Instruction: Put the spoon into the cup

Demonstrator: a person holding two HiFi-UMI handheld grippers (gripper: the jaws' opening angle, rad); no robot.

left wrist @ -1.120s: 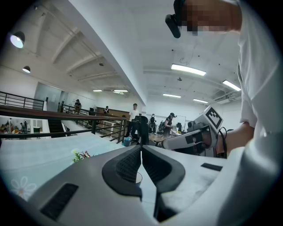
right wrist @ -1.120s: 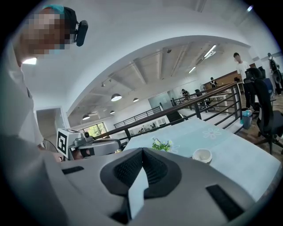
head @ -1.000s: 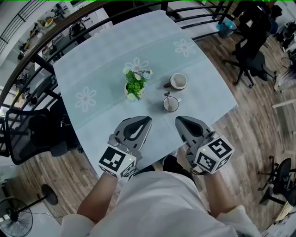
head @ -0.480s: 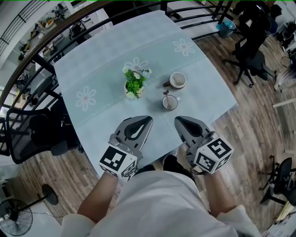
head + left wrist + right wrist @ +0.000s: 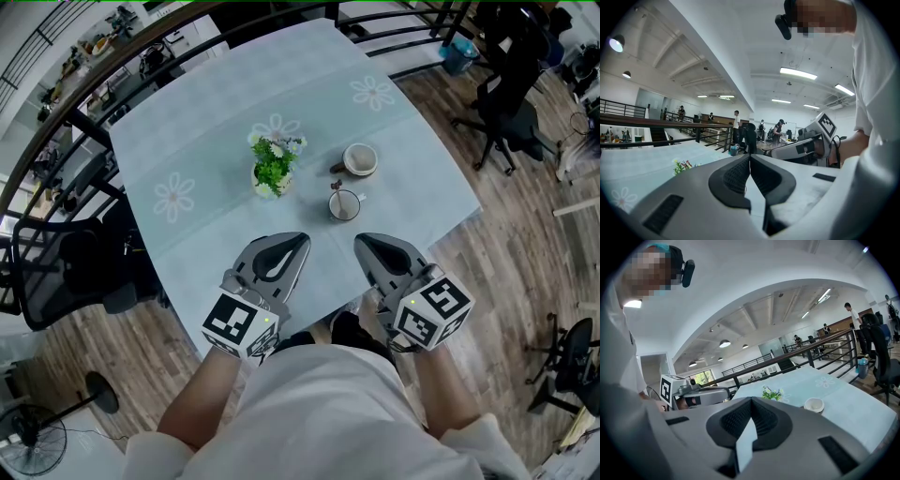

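**Both tools clenched and empty at the table's edge; spoon sits in the cup**

From my head view, the spoon point(image 5: 337, 190) is small and hard to read. Only its upper end shows above the rim of the cup point(image 5: 345, 206), leaning toward the far side, and I cannot see how deep it sits. Neither gripper view shows this cup, since each tool's own grey body blocks it. A dark stub juts from the white cup point(image 5: 361, 161) beyond it, and I cannot tell what it is.

My left tool point(image 5: 302, 240) is clenched, its tips meeting with nothing between them. My right tool point(image 5: 360, 242) is closed the same way and is also empty. Both hang over the near edge of the pale blue tabletop point(image 5: 206, 122), side by side and apart from each other.

The cup with the spoon stands just beyond the two tools, a little nearer the right one and touching neither. The potted flowers point(image 5: 273, 173) stand to the cup's left, beyond the left tool.
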